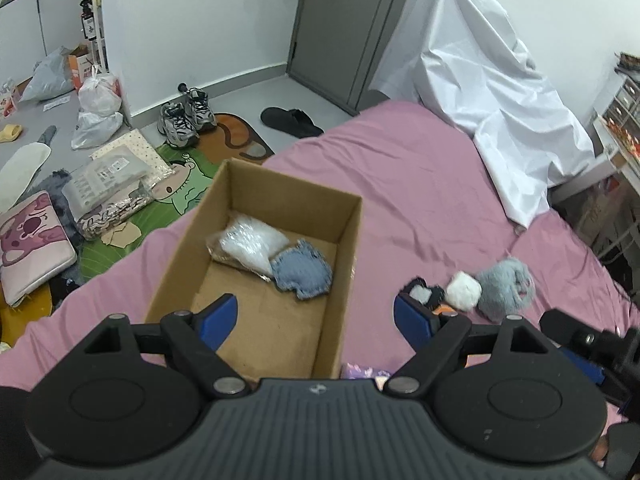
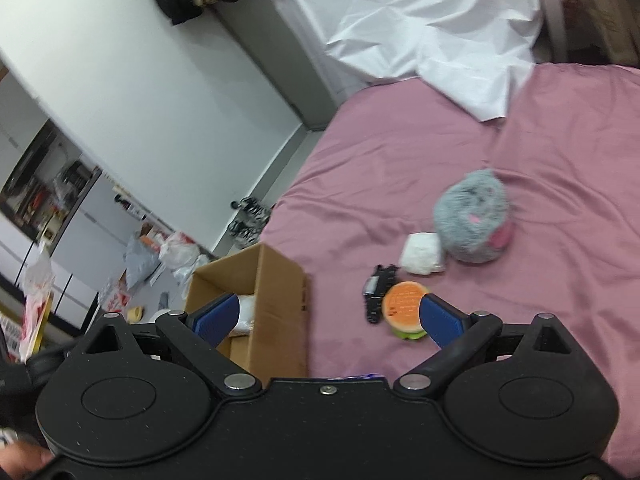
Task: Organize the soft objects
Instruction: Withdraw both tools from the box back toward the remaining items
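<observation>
both tongs tilt downward over the pink bed (image 1: 400, 168), spread apart and holding nothing: left tongs (image 1: 316, 316) above the cardboard box (image 1: 192, 236), whose long axis runs away from the camera; right tongs (image 2: 328, 318) near the burger toy (image 2: 402, 306).

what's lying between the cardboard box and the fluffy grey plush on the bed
In the right wrist view, between the cardboard box and grey plush lie a black item, burger toy and white bundle.
</observation>
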`<state>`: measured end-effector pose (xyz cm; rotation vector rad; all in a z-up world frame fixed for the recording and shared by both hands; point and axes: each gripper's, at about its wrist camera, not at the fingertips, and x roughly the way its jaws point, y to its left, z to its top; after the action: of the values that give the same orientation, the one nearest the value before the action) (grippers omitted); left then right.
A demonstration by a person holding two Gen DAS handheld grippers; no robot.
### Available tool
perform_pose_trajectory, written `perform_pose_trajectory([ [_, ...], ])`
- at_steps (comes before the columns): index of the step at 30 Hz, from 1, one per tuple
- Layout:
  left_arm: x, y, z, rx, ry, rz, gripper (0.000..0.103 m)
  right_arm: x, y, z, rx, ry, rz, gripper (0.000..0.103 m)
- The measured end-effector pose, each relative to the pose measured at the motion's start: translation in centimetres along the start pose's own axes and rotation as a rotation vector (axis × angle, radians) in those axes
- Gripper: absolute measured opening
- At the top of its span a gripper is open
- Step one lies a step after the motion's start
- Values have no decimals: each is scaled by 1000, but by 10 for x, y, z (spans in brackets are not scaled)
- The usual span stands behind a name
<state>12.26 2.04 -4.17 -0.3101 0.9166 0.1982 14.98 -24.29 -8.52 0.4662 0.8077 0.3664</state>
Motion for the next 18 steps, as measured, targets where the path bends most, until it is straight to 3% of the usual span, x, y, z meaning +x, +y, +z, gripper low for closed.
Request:
perform_pose_trajectory([
  [18, 12, -46, -41, -73, 25, 20, 78, -7, -57, -9, 130, 42, -5, 98],
])
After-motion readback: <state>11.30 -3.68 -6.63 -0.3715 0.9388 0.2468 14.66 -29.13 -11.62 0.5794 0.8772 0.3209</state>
